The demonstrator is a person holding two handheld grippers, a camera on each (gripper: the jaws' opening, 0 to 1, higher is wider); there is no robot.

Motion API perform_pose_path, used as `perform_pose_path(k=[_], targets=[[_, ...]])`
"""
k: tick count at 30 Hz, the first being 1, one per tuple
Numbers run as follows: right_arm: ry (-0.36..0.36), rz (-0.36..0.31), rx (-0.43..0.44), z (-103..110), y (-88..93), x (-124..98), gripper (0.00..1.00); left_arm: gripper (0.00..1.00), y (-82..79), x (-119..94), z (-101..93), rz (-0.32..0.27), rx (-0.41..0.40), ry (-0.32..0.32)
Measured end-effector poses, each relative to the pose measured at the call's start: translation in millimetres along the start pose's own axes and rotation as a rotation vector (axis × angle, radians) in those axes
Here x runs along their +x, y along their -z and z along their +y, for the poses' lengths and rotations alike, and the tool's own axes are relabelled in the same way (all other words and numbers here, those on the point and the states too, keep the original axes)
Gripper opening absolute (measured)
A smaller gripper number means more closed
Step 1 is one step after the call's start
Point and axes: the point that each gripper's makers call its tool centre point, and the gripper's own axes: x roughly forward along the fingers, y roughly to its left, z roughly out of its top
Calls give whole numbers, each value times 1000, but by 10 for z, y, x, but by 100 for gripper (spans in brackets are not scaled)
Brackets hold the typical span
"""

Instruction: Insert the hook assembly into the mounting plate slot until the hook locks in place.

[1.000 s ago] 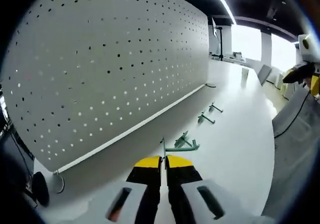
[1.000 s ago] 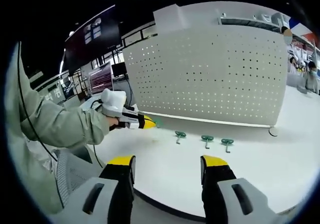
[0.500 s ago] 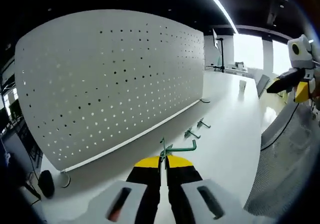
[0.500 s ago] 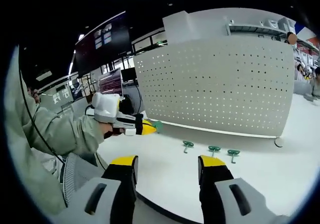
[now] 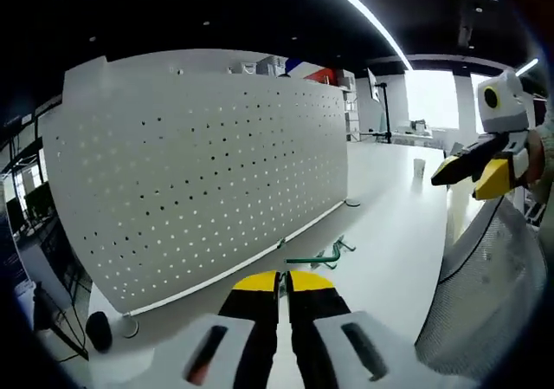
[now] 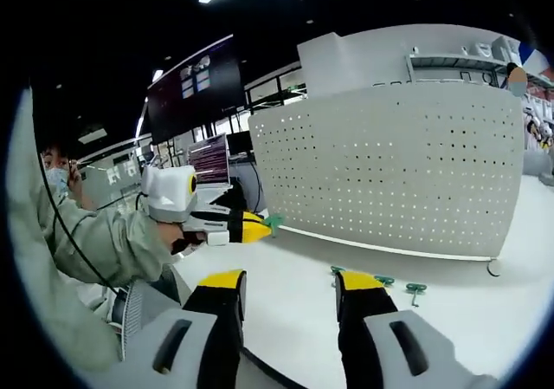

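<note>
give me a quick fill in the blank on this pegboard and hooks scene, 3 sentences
The left gripper is shut on a ____ hook. The right gripper holds nothing; its jaws stand ____. The white board standing on the table is full of small ____.

Missing words: green; open; holes

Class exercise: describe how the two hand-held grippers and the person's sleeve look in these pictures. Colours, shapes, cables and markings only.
Each hand-held gripper, left and right, has two black jaws with yellow tips rising from a pale grey body with dark oblong slots; one slot on the left looks reddish. Seen in the right gripper view, the left one carries a white box. The sleeve is pale grey-green, with a thin dark cable running across it.
</note>
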Motion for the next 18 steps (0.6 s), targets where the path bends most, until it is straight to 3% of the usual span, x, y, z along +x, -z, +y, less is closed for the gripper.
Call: perform_pose_path(k=[18], targets=[[-92,-50,19,134,-271,43,28,3,-492,-226,-340,-114,54,3]])
